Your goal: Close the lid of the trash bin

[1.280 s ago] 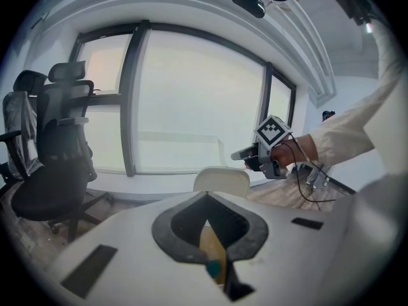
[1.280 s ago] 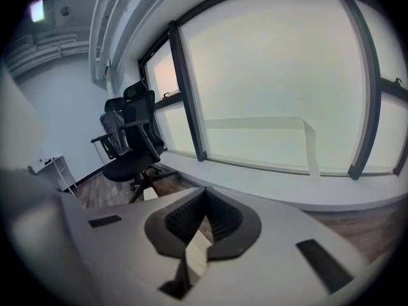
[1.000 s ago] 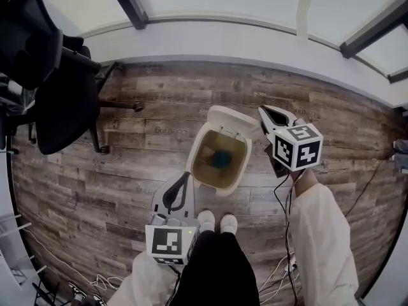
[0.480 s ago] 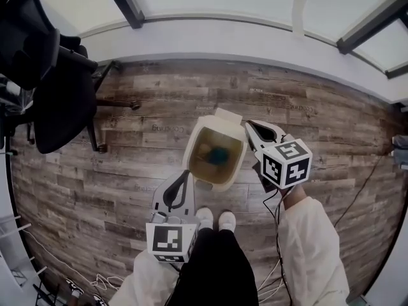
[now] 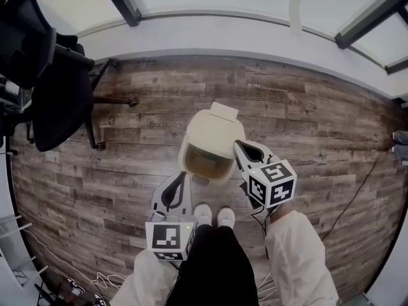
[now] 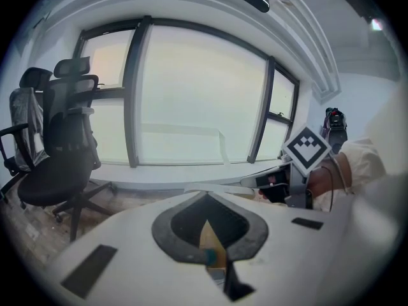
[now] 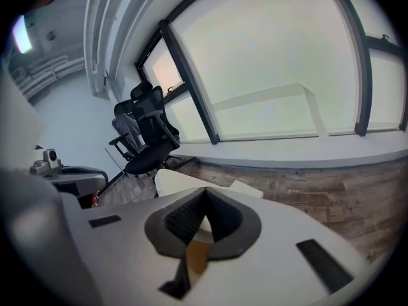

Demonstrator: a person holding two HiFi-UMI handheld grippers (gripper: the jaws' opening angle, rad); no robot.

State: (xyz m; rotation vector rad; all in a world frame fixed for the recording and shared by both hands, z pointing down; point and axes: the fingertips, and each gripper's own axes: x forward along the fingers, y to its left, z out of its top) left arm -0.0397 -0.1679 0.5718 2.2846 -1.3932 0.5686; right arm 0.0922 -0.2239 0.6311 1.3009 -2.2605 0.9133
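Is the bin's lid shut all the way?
No, in the head view the lid is tilted over the bin, and the dark opening shows under its front edge.

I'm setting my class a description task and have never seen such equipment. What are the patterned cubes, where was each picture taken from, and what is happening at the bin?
There is no robot: a person holds a two-fingered gripper in each hand, and each patterned cube is part of its gripper. The head view comes from a camera on the person's head looking steeply down; the other two from cameras riding on each gripper, looking along its fingers. On the wooden floor stands a cream trash bin with its lid partly lowered, the opening showing at the near side. The right gripper, fingers together, is at the lid's right edge; contact is unclear. The left gripper, fingers together and empty, hangs low beside the bin.
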